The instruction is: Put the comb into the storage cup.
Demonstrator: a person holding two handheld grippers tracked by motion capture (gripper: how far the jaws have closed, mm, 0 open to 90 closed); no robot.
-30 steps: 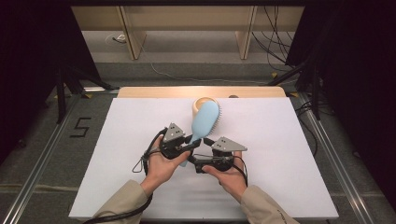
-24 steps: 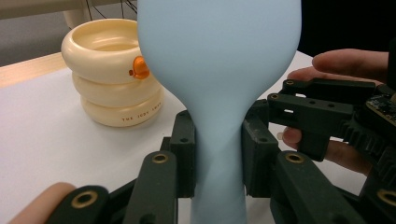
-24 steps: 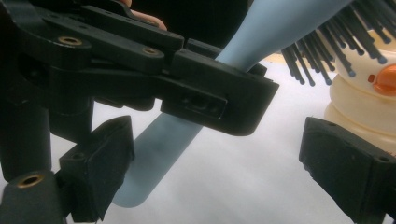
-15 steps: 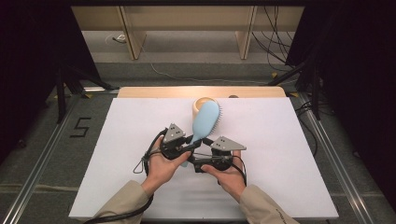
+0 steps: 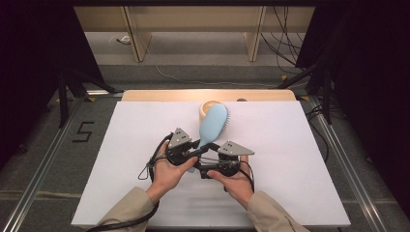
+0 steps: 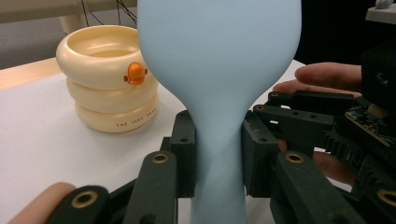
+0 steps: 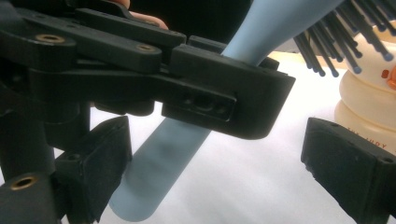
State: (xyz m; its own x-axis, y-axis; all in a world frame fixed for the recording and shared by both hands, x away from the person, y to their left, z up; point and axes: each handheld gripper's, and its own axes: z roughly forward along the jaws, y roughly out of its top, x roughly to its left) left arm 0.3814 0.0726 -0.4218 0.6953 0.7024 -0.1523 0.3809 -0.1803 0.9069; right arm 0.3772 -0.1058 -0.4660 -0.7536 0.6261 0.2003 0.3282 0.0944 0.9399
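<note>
A light blue hairbrush rises tilted off the white table, head toward the far side. My left gripper is shut on its narrow neck; in the left gripper view both pads press the hairbrush from either side. My right gripper stands open just beside it. In the right gripper view its pads are wide apart, with the brush handle near the left pad and the left gripper's jaw crossing in front. Dark bristles show at the top right.
A cream stacked-ring holder with an orange knob stands behind the brush head near the table's far edge. Both hands meet at the table's middle front. Dark stands and cables flank the table.
</note>
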